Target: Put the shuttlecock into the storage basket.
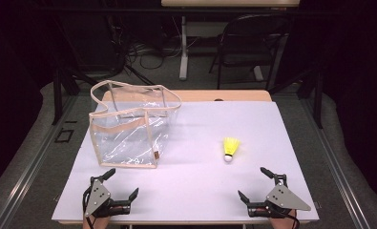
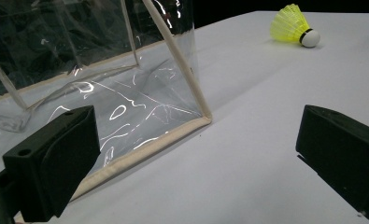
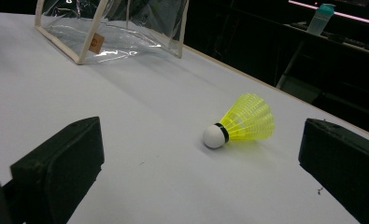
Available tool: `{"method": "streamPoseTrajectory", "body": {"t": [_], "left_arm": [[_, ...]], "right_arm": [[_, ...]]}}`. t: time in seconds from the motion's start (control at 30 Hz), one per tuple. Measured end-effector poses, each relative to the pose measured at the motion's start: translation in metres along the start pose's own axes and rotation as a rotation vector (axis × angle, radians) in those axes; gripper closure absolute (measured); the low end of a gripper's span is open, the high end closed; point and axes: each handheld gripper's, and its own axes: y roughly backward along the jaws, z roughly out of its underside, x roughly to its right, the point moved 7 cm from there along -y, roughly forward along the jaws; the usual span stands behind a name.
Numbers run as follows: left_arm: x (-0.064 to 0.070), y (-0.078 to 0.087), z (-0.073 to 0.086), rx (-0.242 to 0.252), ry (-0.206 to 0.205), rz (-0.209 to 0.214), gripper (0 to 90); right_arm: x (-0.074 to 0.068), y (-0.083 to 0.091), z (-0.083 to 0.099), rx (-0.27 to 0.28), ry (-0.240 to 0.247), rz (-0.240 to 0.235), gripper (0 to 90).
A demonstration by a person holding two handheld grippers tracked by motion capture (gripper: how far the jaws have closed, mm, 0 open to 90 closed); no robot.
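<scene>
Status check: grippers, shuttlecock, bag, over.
Left gripper and right gripper open, empty. Shuttlecock lying on table, ahead of right gripper. Clear bag upright, left. Path unobstructed.

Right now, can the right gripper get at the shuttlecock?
Probably yes. The right gripper is open, the shuttlecock lies on bare table ahead of it, and the bag stands well off to the side.

The bag (image 1: 129,129) is standing toward the surface's (image 1: 195,191) left edge; the shuttlecock (image 1: 231,148) is lying well apart, nearer the right edge.
</scene>
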Motion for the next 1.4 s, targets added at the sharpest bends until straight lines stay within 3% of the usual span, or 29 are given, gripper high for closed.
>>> {"method": "streamPoseTrajectory", "body": {"t": [0.93, 1.4], "left_arm": [[-0.001, 0.001, 0.002, -0.016, 0.005, -0.012, 0.0], [-0.001, 0.001, 0.003, -0.018, 0.007, -0.008, 0.0]], "right_arm": [[0.001, -0.005, 0.002, -0.018, -0.015, -0.01, 0.0], [-0.005, -0.016, -0.002, -0.061, -0.005, -0.04, 0.0]]}}
